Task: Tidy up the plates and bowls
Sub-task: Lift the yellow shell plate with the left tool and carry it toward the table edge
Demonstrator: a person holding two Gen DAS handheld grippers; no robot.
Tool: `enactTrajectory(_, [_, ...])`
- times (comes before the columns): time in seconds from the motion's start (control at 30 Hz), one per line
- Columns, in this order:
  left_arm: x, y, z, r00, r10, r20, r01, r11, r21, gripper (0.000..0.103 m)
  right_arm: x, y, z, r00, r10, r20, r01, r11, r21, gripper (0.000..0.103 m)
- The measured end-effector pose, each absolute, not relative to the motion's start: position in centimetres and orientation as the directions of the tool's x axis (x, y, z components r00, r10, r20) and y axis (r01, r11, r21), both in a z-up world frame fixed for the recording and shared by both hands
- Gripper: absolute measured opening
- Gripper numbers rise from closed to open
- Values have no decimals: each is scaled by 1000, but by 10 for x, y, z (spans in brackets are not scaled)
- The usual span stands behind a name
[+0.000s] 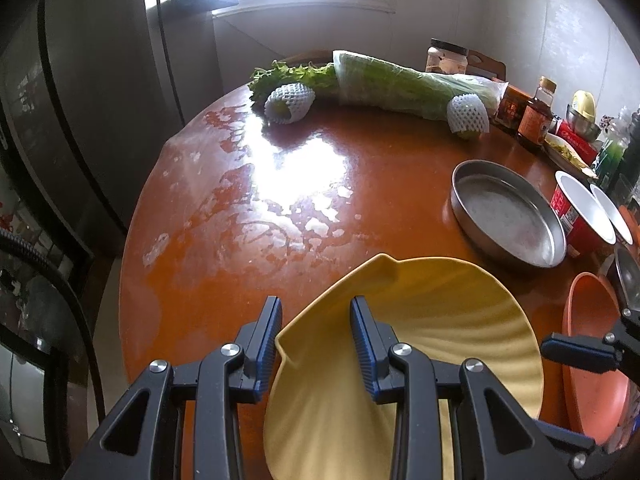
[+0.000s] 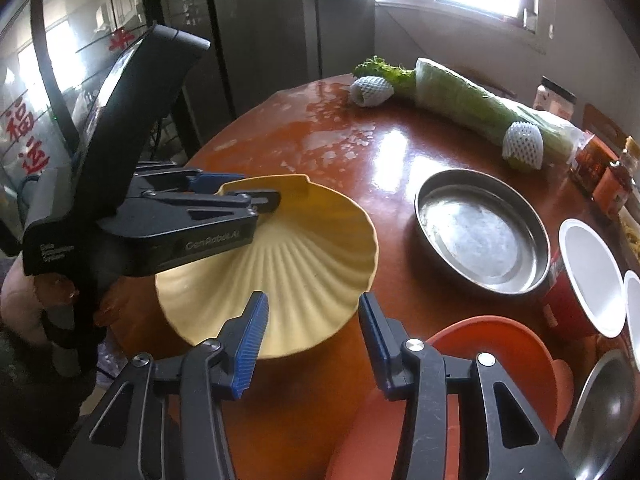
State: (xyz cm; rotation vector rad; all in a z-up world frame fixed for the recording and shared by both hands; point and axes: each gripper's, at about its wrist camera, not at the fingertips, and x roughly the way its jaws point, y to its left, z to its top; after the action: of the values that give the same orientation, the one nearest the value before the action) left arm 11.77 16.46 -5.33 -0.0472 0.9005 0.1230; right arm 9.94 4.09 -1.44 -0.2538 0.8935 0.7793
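Observation:
A yellow shell-shaped plate (image 1: 420,340) sits tilted at the near edge of the round red-brown table (image 1: 248,216). My left gripper (image 1: 314,340) stands open astride the plate's left rim, one finger outside and one inside. In the right wrist view the left gripper (image 2: 244,196) straddles the yellow plate (image 2: 304,272) at its far left rim. My right gripper (image 2: 312,340) is open and empty, just in front of the plate's near edge. An orange plate (image 2: 496,356) lies to the right, also in the left wrist view (image 1: 592,364).
A round steel pan (image 2: 480,228) sits mid-table, with red-and-white bowls (image 2: 588,276) and a steel bowl (image 2: 604,408) to its right. Wrapped cabbage (image 2: 476,104), netted fruit (image 2: 370,90), jars and bottles (image 1: 534,116) line the far edge. A refrigerator (image 1: 72,120) stands at the left.

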Motion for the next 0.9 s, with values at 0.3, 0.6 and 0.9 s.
enactTrajectory(0.3, [112, 170, -48, 632, 61, -772, -126, 992, -25, 36, 99, 37, -18, 375, 502, -779, -684, 717, 133, 49])
enactTrajectory(0.6, [96, 174, -29, 673, 82, -736, -154, 988, -31, 52, 95, 29, -7, 403, 510, -760, -667, 732, 138, 49])
enactTrajectory(0.9, [73, 153, -2, 708, 68, -703, -125, 992, -30, 54, 84, 8, 15, 458, 522, -719, -638, 756, 143, 50])
